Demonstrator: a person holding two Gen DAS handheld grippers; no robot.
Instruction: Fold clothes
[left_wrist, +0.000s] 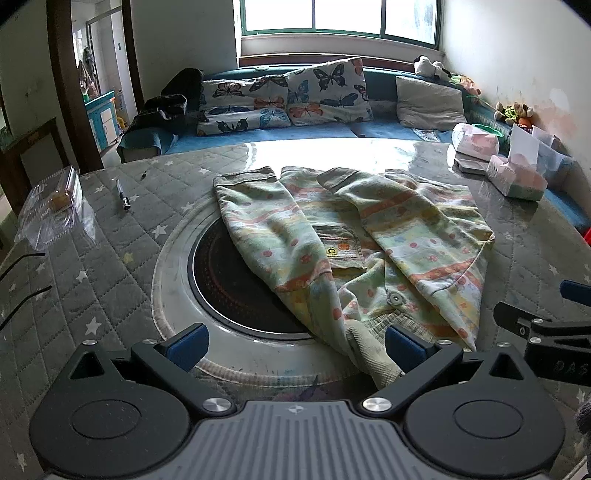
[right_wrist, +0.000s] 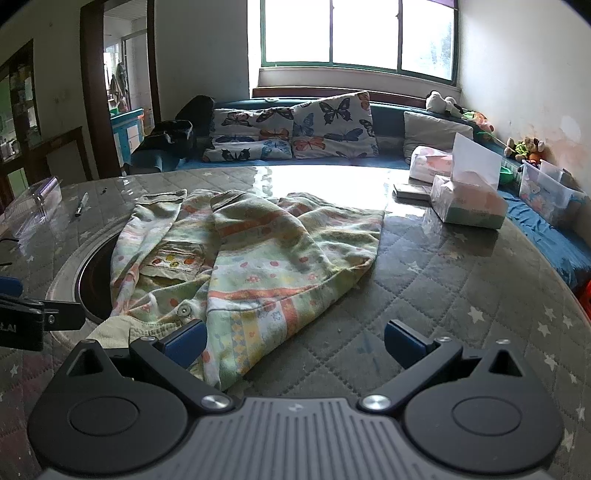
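So the patterned jacket (left_wrist: 354, 243) lies on the quilted tabletop (right_wrist: 443, 295), partly over the round inset burner (left_wrist: 236, 280), both sleeves crossed in over the front and the collar nearest the cameras. That looks like a part-folded garment; the body remains full length. Left tool (left_wrist: 295, 347) gapes wide, its right pad against the collar, gripping nothing. Right tool (right_wrist: 295, 343) equally wide, empty, over the near edge.
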